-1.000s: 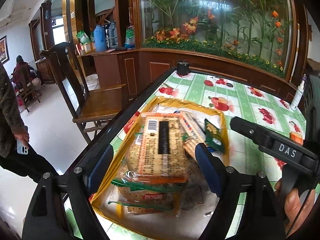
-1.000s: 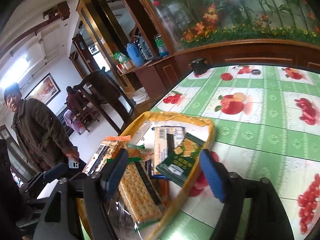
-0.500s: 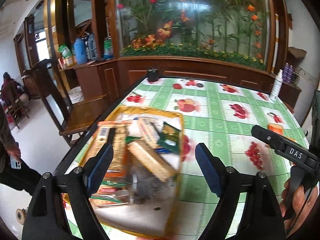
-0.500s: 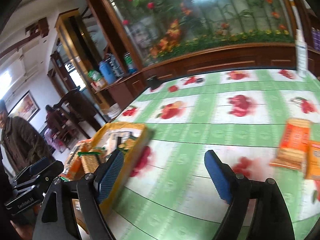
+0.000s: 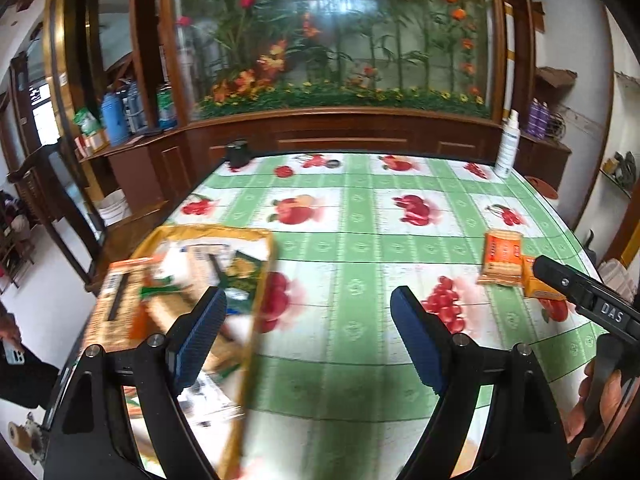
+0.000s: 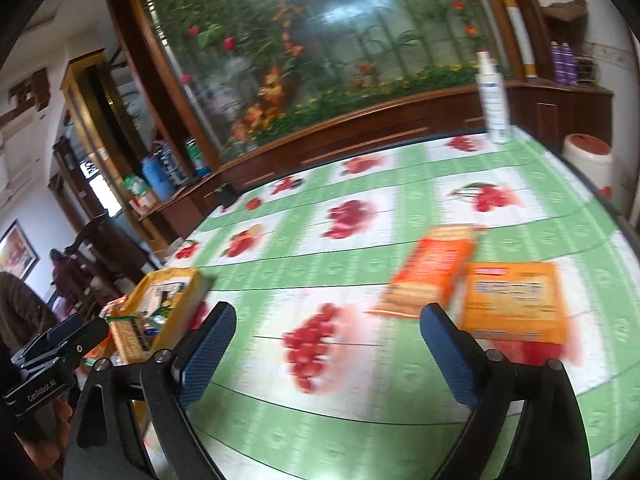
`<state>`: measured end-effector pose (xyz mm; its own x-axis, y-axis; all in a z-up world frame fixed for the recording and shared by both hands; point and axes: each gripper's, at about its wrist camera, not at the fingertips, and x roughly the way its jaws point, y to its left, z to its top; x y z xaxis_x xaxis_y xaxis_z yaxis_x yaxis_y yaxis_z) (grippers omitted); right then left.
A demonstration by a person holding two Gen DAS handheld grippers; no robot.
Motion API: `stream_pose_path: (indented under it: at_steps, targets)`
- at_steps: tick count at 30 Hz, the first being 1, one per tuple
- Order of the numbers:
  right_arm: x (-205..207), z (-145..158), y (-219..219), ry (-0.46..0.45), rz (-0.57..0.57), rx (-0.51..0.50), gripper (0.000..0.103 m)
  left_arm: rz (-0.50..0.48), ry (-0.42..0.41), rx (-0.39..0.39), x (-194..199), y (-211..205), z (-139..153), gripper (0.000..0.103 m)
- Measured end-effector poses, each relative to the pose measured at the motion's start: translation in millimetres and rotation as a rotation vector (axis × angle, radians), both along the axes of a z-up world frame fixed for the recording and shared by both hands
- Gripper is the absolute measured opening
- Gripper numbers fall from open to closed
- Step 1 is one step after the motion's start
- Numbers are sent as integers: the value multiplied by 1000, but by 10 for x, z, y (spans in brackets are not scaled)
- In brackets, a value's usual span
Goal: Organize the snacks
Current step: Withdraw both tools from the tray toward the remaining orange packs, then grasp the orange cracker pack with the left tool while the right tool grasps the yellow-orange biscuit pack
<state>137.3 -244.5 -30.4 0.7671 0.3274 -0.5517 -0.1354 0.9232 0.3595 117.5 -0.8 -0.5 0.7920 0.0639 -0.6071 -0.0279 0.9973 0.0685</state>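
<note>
The left gripper (image 5: 308,336) hangs wide open and empty above the green fruit-print tablecloth (image 5: 352,288), with the yellow-rimmed snack tray (image 5: 256,300) at nine o'clock. The right gripper (image 6: 328,354), also spread wide and empty, has an orange cracker packet (image 6: 434,272) and a flat orange box (image 6: 516,300) lying side by side at one o'clock.

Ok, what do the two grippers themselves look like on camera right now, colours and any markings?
Both are alike: the left gripper and right gripper have black angular frames with silver screws, and their fingers carry blue ribbed pads. Seen from the left wrist view, the right unit's black body reads "DAS" in white; seen from the right wrist view, the left unit's body reads "GenRobot.AI". No cables show.
</note>
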Motion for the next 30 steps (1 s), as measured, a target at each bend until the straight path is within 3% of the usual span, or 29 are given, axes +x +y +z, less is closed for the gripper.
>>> stream_pose_path:
  at_steps: [2,12,22,30]
  targets:
    - [-47,-8,-183,3,-46,-18,98,-28,13,4,92,-160,-38,89]
    - [-11,-169,-863,74,-260,-137,101,-202,145,22,563,-1016,-354,89]
    - [215,-408,-809,161,-200,-232,101,-279,219,-25,842,-1413,-523,89]
    - [492,-381,-1102,207,-202,-151,102,-323,270,-76,1219,-1714,-628,89]
